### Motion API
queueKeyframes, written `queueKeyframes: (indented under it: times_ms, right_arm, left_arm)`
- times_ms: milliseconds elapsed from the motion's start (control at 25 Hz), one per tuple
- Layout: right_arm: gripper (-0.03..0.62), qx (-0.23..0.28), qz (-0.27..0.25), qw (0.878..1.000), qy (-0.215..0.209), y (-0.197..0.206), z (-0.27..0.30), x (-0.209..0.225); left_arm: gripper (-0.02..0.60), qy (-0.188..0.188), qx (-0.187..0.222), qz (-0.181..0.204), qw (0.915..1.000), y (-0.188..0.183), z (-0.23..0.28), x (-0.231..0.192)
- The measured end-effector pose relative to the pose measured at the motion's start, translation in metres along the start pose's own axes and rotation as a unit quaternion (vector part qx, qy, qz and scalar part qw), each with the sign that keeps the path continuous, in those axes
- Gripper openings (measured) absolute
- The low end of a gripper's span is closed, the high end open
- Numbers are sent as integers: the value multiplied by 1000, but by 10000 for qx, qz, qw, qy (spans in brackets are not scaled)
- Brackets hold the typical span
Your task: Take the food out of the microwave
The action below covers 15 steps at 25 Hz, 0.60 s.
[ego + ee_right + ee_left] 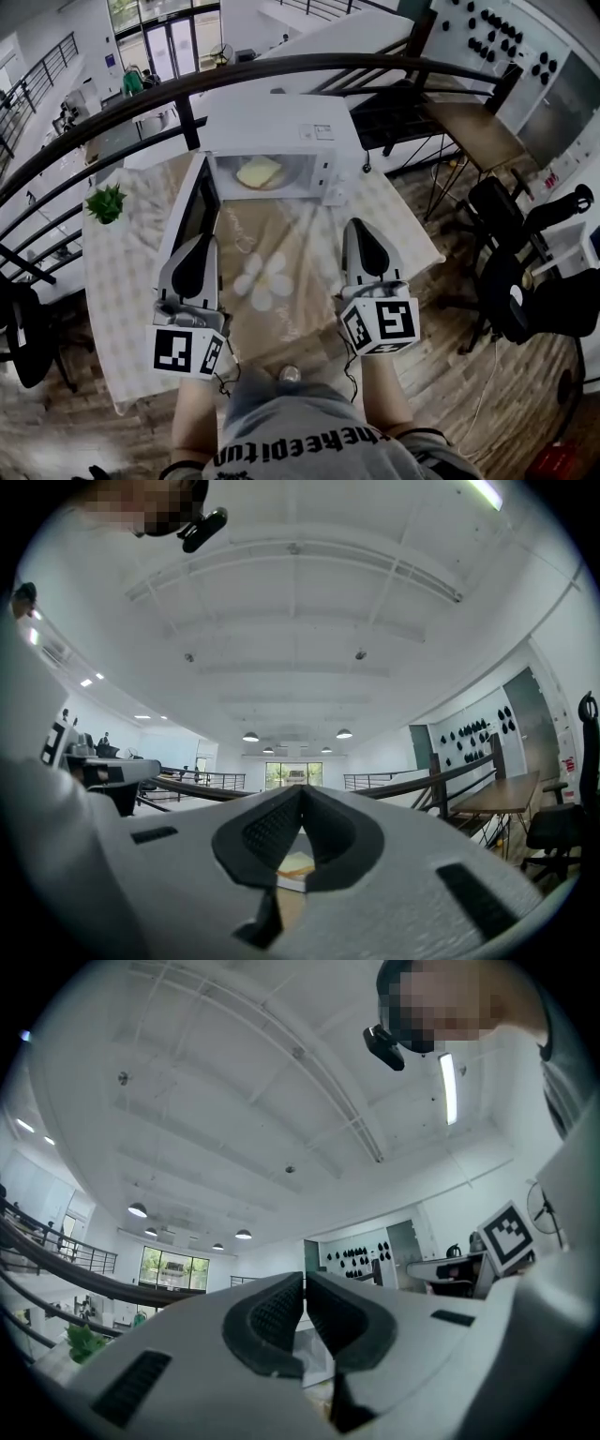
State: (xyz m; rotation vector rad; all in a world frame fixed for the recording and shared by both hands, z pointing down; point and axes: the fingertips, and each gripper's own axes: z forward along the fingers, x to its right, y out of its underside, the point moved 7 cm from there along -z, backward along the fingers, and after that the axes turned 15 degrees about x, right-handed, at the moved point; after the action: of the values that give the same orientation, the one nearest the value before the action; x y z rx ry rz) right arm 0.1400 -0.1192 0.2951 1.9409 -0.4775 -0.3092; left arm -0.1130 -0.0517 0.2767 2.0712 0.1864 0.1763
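A white microwave (pixel 281 141) stands at the table's far edge with its door (pixel 192 211) swung open to the left. Inside it lies pale yellow food on a plate (pixel 260 172). My left gripper (pixel 199 246) hovers over the table near the open door, shut and empty. My right gripper (pixel 361 232) hangs to the right of the table's middle, also shut with nothing in it. Both sit well short of the microwave. In the right gripper view the food (pixel 298 861) shows low behind the closed jaws; both gripper views look mostly at the ceiling.
The table (pixel 122 281) wears a pale patterned cloth. A small green plant (pixel 106 202) stands at its left edge. A dark curved railing (pixel 309 64) runs behind the microwave. Black office chairs (pixel 525 272) stand to the right on the wooden floor.
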Motion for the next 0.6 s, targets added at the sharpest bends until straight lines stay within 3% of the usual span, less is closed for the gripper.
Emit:
queueKeyframes:
  times_ms: [280, 600]
  right_arm:
    - [5, -62, 0, 10000, -18, 9, 16, 5]
    - [5, -70, -170, 9998, 45, 21, 56, 12]
  left_arm:
    - [12, 180, 24, 46, 9998, 15, 31, -3]
    - [12, 647, 19, -74, 9979, 45, 80, -19]
